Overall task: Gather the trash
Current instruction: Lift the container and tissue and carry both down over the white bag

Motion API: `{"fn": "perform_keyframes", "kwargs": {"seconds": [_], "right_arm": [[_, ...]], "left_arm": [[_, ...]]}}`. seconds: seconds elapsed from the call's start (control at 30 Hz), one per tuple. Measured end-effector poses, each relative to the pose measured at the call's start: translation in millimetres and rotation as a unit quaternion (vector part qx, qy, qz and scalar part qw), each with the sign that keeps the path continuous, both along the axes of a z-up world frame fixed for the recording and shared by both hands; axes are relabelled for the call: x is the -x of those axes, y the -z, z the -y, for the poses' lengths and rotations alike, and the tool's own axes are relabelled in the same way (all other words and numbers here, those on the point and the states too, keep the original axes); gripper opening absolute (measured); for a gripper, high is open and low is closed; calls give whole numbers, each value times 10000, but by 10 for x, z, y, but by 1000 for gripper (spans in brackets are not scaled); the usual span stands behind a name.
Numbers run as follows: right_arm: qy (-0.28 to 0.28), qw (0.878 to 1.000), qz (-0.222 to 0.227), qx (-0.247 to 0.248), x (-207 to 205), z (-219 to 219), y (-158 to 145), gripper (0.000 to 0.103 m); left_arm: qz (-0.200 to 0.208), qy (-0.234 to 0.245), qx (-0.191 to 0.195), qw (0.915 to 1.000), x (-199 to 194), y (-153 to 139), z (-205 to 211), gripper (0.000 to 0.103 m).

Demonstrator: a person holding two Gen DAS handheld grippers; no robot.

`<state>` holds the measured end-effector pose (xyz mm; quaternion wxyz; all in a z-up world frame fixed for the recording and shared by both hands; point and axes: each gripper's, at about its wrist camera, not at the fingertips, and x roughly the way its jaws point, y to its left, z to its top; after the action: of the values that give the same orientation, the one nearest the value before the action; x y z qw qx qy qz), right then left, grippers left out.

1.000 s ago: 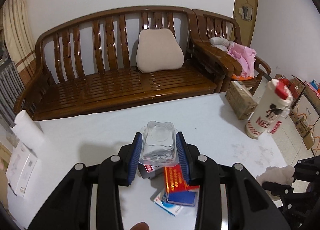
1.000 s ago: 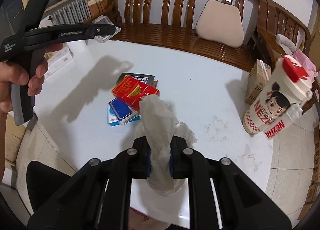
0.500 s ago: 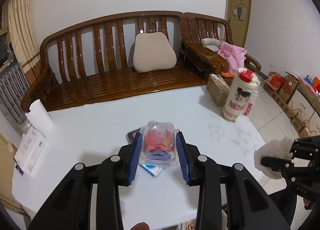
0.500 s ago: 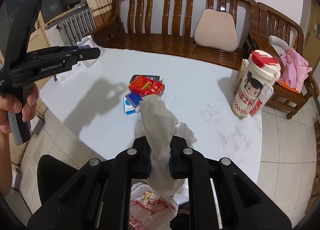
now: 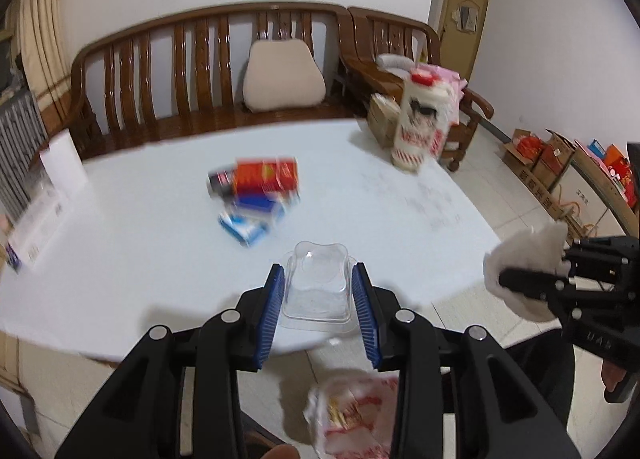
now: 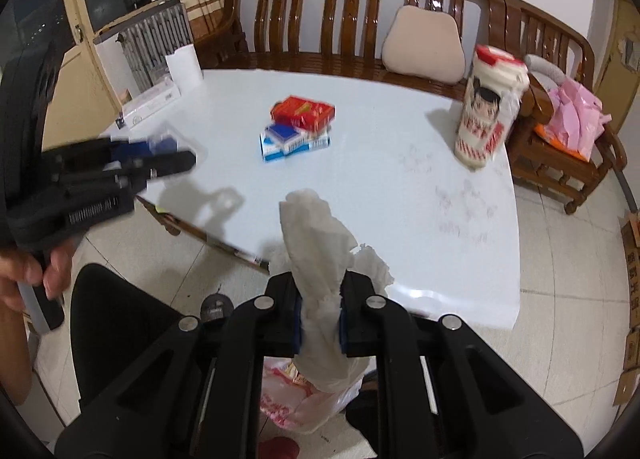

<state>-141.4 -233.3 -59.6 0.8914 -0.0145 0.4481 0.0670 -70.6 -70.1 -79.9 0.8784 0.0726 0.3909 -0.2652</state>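
The left gripper [image 5: 318,309] is clamping a clear tray [image 5: 318,285] past the desk's [image 5: 120,259] near edge; the right gripper [image 6: 320,323], nearly shut, is pinching a tissue [image 6: 316,243] — both over the floor bag [image 6: 304,399]. Either may be slipping loose early — the tray is slick, the tissue limp.

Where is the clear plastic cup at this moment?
In the left wrist view, the clear plastic cup sits between the left gripper's jaws, above the white table's near edge.

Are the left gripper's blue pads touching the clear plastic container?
Touching. In the left wrist view, both pads press the clear plastic container's sides, holding it aloft.
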Motion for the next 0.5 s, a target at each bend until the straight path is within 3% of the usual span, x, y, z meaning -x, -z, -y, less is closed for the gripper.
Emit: {"fn": "perform_keyframes", "kwargs": {"seconds": [0.13,0.23,0.5], "right_arm": [[83,9998,-183,-29,173,-5,224,12],[189,9995,-260,-48,308,-9,367,12],[380,9985,-387,-117,556,-41,652,12]], "left_arm": [[-311,151,-4,9994,285,348,73,35],[-328,198,-110,9992,463,522,97,35],[-501,277,-142,9983,757,797,121,35]]}}
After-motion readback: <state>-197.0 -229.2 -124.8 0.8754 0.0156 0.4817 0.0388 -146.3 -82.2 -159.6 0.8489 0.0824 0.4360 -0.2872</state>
